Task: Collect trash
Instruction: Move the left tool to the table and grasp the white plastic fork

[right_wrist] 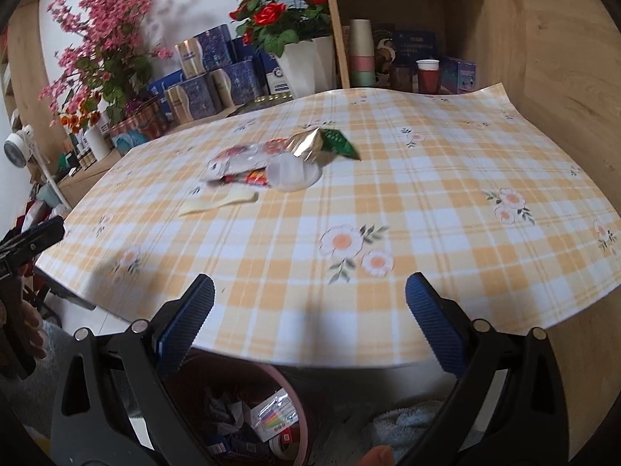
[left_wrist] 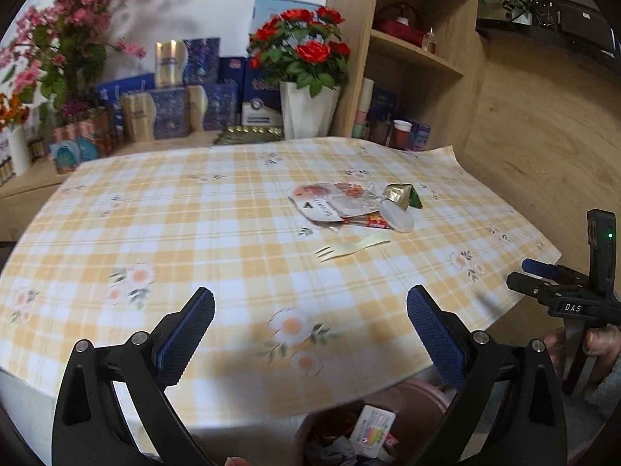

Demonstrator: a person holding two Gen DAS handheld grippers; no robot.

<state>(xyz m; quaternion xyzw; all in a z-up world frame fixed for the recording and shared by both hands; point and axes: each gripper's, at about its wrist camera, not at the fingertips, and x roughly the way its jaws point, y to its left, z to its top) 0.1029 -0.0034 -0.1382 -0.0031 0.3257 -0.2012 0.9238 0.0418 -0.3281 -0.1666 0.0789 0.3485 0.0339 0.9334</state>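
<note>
Both grippers, left (left_wrist: 310, 312) and right (right_wrist: 309, 299), gape empty above a pink bin (right_wrist: 287, 384); wrappers (left_wrist: 337, 206) litter the checked tablecloth (left_wrist: 194, 233) before flower pots (left_wrist: 306, 110).

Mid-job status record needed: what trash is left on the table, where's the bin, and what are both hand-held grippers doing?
left on table: fork, round lid, gold wrapper, flat packets, clustered together
bin: below the table's near edge, trash inside
left hand-held gripper: open, empty
right hand-held gripper: open, empty
tablecloth: yellow check, flowers
</note>
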